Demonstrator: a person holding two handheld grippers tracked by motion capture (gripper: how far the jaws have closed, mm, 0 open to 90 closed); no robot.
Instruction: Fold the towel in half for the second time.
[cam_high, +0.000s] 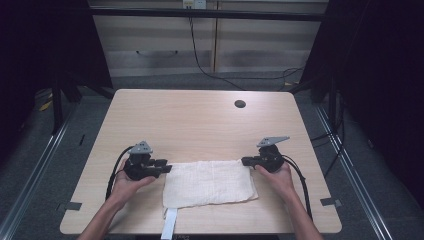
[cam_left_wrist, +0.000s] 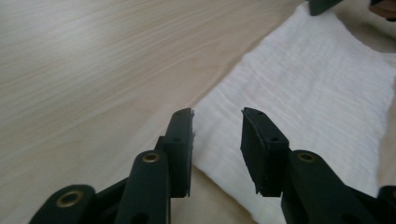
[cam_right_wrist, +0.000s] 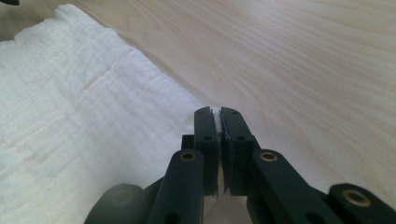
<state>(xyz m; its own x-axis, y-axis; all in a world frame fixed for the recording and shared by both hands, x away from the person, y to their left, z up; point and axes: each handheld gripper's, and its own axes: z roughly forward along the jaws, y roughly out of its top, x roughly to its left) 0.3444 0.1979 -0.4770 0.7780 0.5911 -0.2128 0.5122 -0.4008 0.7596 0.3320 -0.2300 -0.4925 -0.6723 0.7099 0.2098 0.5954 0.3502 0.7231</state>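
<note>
Right gripper (cam_high: 245, 161) lies level, clamped on the cloth (cam_high: 207, 182) corner. Left gripper (cam_high: 167, 166) points level at the opposite edge, jaws apart, nothing between.

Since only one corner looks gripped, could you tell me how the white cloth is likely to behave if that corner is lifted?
The white cloth looks thin and creased, so it would probably droop and fold. Only the right gripper pinches its corner; the left gripper is open, so that end would likely drag along the table. It seems light.
</note>
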